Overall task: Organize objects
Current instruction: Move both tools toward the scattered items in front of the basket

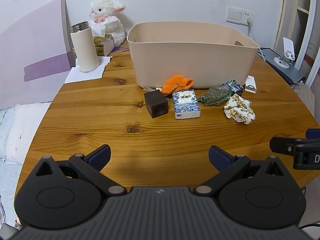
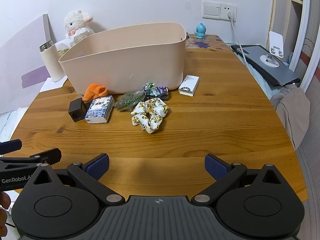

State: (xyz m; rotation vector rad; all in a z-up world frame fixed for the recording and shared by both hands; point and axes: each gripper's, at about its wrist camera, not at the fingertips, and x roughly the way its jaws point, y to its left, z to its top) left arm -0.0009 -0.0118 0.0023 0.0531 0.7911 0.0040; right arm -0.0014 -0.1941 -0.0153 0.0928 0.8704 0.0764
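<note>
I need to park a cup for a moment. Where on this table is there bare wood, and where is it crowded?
Bare wood runs between both open hand-held grippers, left and right, and the floral scrunchie. Another free patch lies right of the white box, toward the table edge. It is crowded along the beige bin's front, from the dark cube to the scrunchie.

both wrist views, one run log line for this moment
left gripper open, empty | right gripper open, empty | scrunchie, tissue pack on table beside bin

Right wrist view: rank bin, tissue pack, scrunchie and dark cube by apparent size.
1. bin
2. scrunchie and tissue pack: look alike, no ranking
3. dark cube
</note>
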